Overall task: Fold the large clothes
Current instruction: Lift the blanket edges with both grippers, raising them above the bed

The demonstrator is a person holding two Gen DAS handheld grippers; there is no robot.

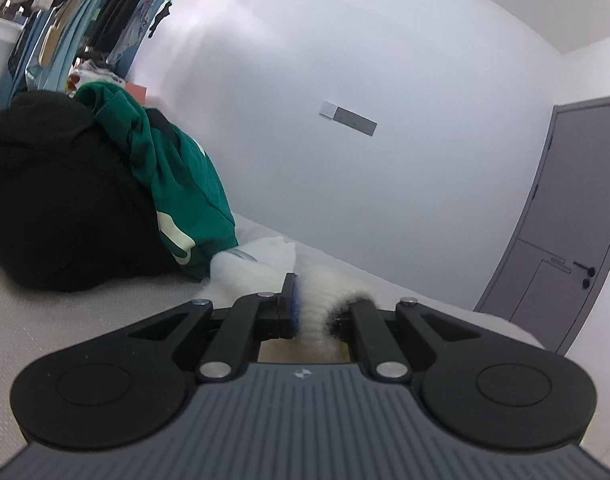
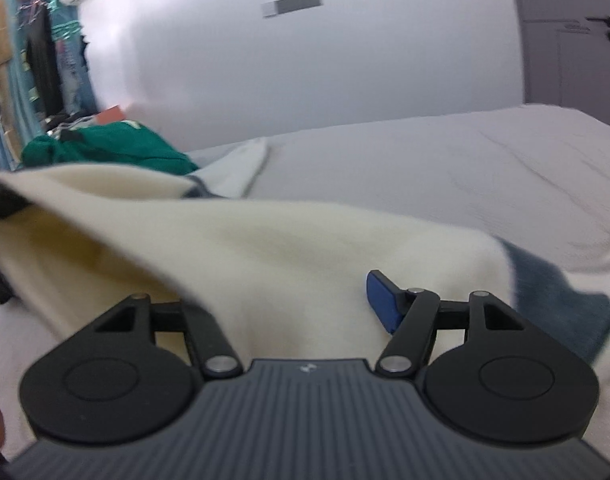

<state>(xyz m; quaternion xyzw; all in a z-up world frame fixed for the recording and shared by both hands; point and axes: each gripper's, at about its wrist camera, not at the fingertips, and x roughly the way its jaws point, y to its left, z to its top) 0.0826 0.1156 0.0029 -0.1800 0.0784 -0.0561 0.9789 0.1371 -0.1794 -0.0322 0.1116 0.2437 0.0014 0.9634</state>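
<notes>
A cream fleece garment (image 2: pixel 265 240) with a dark blue panel lies across the grey-white bed (image 2: pixel 425 160). My left gripper (image 1: pixel 323 308) is shut on a bunched fold of this cream garment (image 1: pixel 257 268), low over the bed. My right gripper (image 2: pixel 289 304) is wide open, and the cream cloth is draped between its fingers and over the left one. Only its blue right pad (image 2: pixel 381 300) shows.
A pile of clothes lies on the bed's left: a black garment (image 1: pixel 53 200) with a green sweatshirt (image 1: pixel 173 176) on top, also in the right wrist view (image 2: pixel 105 148). Hanging clothes (image 1: pixel 85 8) fill the far left. A grey door (image 1: pixel 577 220) stands at right.
</notes>
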